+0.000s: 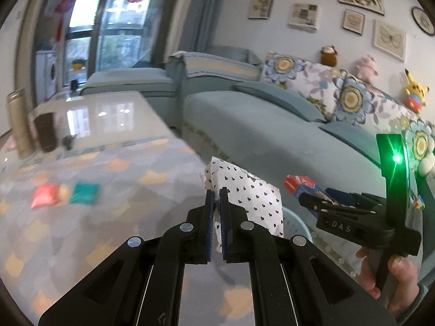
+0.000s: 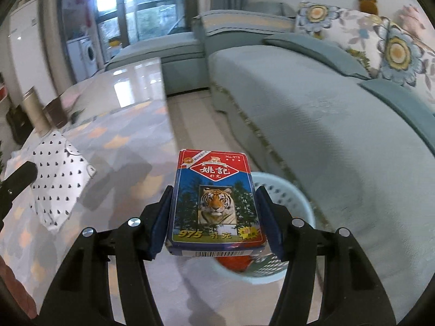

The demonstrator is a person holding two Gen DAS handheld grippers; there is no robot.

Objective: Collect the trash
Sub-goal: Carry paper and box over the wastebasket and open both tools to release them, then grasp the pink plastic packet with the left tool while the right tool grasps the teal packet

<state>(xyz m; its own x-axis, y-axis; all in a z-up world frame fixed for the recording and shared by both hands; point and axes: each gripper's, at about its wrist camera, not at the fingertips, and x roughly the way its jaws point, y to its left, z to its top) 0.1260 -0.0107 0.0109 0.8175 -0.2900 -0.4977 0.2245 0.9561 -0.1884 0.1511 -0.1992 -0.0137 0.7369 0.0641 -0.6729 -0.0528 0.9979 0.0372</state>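
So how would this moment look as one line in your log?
left gripper: shut on heart-print paper | right gripper: shut on card box | basket: below box

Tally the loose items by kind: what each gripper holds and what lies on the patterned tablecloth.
Heart-print paper wrapper, in the left gripper: 1
Playing-card box, in the right gripper: 1
Small packets on the tablecloth, one red, one green: 2
Total: 4

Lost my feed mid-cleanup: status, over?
Left gripper shut on heart-print paper. Right gripper shut on card box. Light-blue basket below; nothing in the way.
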